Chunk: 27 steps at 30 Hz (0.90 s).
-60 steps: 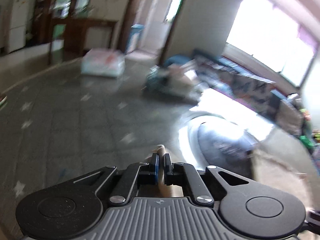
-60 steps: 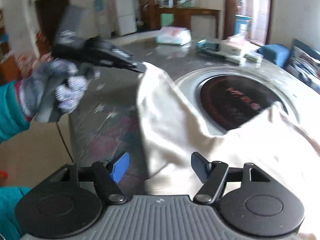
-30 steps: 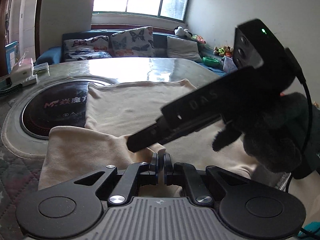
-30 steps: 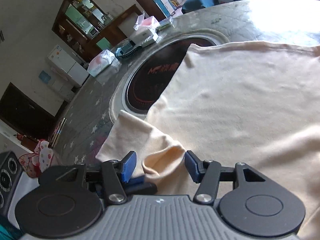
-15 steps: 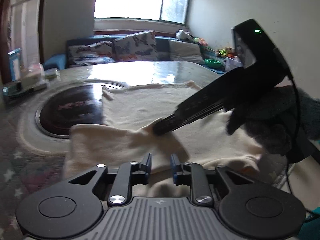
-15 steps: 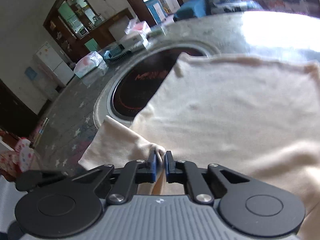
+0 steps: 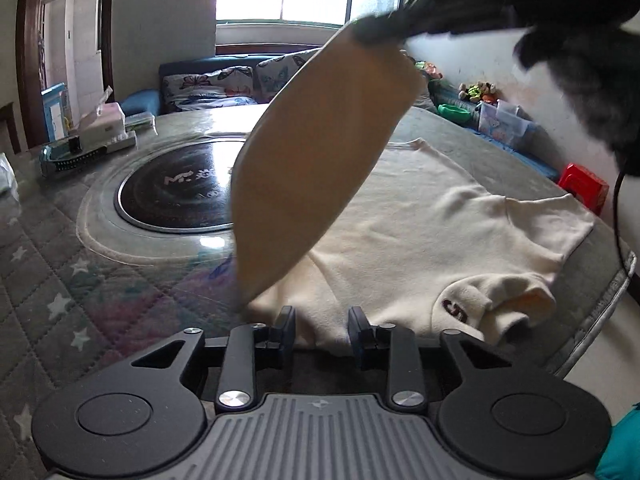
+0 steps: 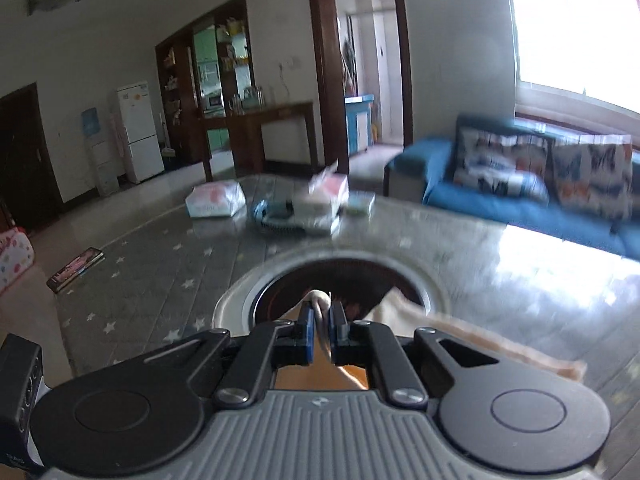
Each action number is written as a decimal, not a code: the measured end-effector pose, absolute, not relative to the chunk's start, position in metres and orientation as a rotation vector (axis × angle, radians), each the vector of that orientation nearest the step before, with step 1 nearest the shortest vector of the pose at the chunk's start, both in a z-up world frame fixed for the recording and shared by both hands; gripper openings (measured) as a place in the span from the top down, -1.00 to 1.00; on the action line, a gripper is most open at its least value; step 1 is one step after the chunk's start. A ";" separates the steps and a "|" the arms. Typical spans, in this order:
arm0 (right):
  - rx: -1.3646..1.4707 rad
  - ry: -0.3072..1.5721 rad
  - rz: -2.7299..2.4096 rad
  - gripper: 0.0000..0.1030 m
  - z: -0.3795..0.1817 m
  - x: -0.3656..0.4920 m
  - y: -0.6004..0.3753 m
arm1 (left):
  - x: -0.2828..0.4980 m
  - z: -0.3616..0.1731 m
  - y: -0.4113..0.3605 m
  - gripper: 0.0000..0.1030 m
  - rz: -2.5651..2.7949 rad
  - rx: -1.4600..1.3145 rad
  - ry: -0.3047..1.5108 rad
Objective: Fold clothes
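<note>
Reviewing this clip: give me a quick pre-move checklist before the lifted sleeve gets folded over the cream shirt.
1. Right gripper shut on the sleeve: ok.
2. Sleeve lifted clear of the table: ok.
3. Left gripper free of cloth: ok, jaws have just been opening, fingers pressing nothing.
4. Shirt body lying flat: ok.
5. Other sleeve flat: not ok, bunched.
6. Grip depth on sleeve: cannot tell.

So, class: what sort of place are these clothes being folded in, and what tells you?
Most likely a home's living and dining room: a blue sofa with patterned cushions, a white fridge, and a table with a built-in cooktop.
</note>
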State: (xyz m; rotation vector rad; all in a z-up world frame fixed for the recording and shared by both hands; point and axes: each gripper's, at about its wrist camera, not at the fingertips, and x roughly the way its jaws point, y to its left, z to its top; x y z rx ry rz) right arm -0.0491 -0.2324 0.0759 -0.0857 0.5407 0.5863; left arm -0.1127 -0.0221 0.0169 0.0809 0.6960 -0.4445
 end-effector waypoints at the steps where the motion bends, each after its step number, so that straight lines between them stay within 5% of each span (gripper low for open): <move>1: -0.095 0.529 0.578 0.87 0.080 -0.051 -0.234 | -0.113 0.017 -0.021 0.33 -0.442 0.084 0.698; 7: -0.124 0.544 0.486 0.87 0.083 -0.062 -0.252 | -0.117 0.016 -0.020 0.34 -0.428 0.098 0.703; 18: -0.007 0.870 0.312 0.87 -0.008 -0.053 -0.298 | -0.119 0.021 -0.014 0.30 -0.425 0.103 0.741; 27: 0.038 0.781 0.328 0.88 0.015 -0.065 -0.311 | -0.108 0.023 -0.014 0.25 -0.389 0.101 0.732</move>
